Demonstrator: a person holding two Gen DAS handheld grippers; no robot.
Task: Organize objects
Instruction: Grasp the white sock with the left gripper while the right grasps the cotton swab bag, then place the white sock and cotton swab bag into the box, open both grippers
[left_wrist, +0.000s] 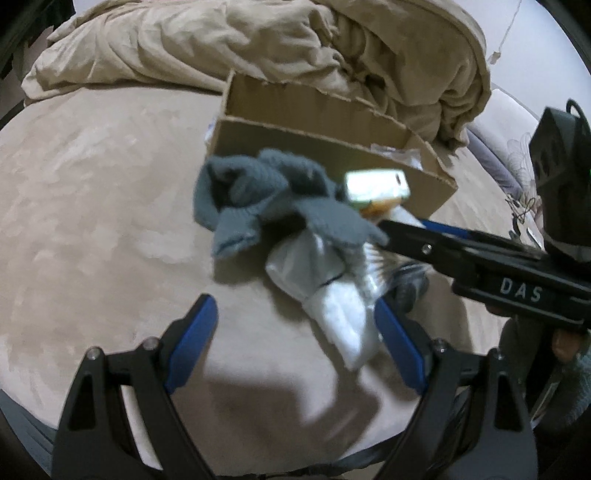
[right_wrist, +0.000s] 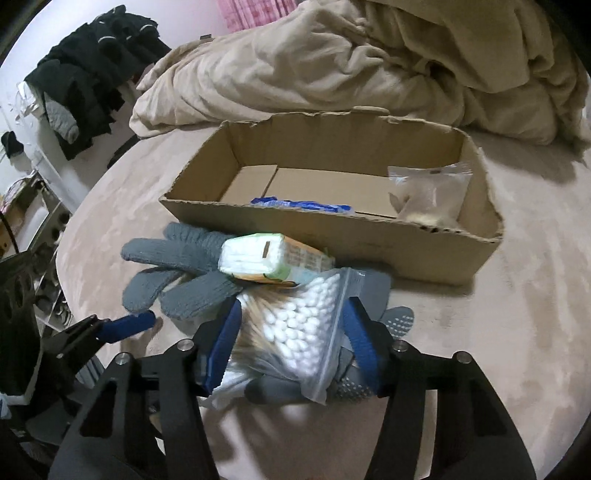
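Observation:
A pile lies on the bed in front of an open cardboard box (right_wrist: 369, 254): grey knit gloves (right_wrist: 177, 266), a tissue pack (right_wrist: 266, 258) and a clear zip bag of cotton swabs (right_wrist: 299, 325). My right gripper (right_wrist: 291, 339) is closed on the swab bag, blue pads against both sides. In the left wrist view the gloves (left_wrist: 258, 188), the tissue pack (left_wrist: 376, 184), the bag (left_wrist: 332, 291) and the box (left_wrist: 332, 147) show. My left gripper (left_wrist: 295, 328) is open and empty, just short of the pile. The right gripper (left_wrist: 413, 240) reaches in from the right.
Inside the box lie a blue packet (right_wrist: 303, 205) and a clear bag of pale stuff (right_wrist: 428, 192). A rumpled beige duvet (right_wrist: 369, 62) is heaped behind the box. Dark clothes (right_wrist: 88, 74) hang beyond the bed's left edge.

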